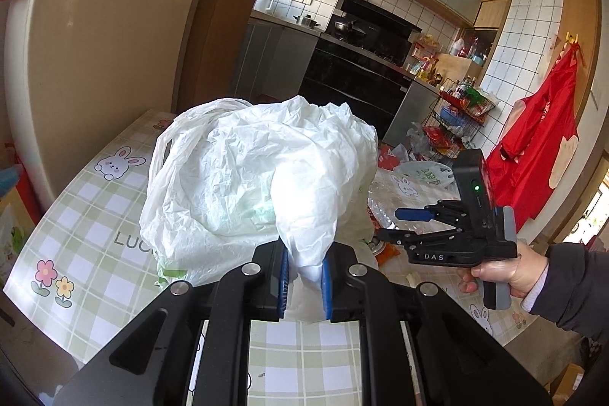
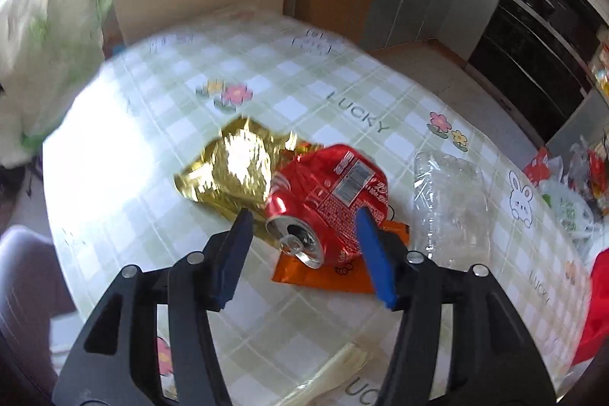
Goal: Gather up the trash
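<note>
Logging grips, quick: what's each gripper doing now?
Left gripper: shut on white plastic bag.
Right gripper: open, holding nothing, above crushed red can.

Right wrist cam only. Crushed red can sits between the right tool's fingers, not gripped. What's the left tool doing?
Observer: The left tool is shut on a pinched fold of the white plastic bag.
Operator: Where's my right tool relative to that bag?
Observer: The right tool is just off the bag's right edge, with its fingers pointing toward it. I can't tell whether they touch.
Operator: Bag open toward me?
Observer: No mouth shows. One handle loop hangs on the far left side.
</note>
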The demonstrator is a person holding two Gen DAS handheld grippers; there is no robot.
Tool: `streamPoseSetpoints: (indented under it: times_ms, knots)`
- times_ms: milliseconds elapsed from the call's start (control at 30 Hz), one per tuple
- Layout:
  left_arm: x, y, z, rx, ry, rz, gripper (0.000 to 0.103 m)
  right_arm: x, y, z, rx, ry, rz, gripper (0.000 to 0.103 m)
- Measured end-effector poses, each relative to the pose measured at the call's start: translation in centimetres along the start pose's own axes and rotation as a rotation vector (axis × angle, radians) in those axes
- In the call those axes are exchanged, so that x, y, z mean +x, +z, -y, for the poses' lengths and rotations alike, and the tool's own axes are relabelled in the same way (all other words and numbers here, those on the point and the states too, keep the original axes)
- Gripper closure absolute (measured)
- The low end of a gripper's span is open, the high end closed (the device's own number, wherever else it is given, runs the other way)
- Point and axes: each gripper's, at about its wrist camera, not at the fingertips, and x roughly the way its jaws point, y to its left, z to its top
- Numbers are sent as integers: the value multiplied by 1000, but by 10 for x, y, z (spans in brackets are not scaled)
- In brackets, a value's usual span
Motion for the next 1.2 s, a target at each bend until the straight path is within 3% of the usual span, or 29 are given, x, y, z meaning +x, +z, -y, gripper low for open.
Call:
streamPoseSetpoints:
  times_ms: [133, 333, 400, 467, 833, 1200]
  knots:
    - [2, -4, -3, -16, 0, -13, 90, 32, -2, -4, -98, -39, -94, 47]
    - [7, -5, -8, -29, 9, -24, 90, 48, 2, 5, -63, 17, -126, 54]
    - [9, -5, -8, -28, 11, -26, 90, 44, 5, 2, -76, 16, -107, 71]
    - [9, -6, -6, -32, 10, -27, 90, 36, 8, 0, -73, 10, -75, 75]
    - [1, -5, 1, -23, -3, -15, 90, -8, 18, -14, -63, 5, 50, 78]
    - [-39, 0, 24, 19, -31, 36, 90, -103, 6, -29, -43, -12, 187, 78]
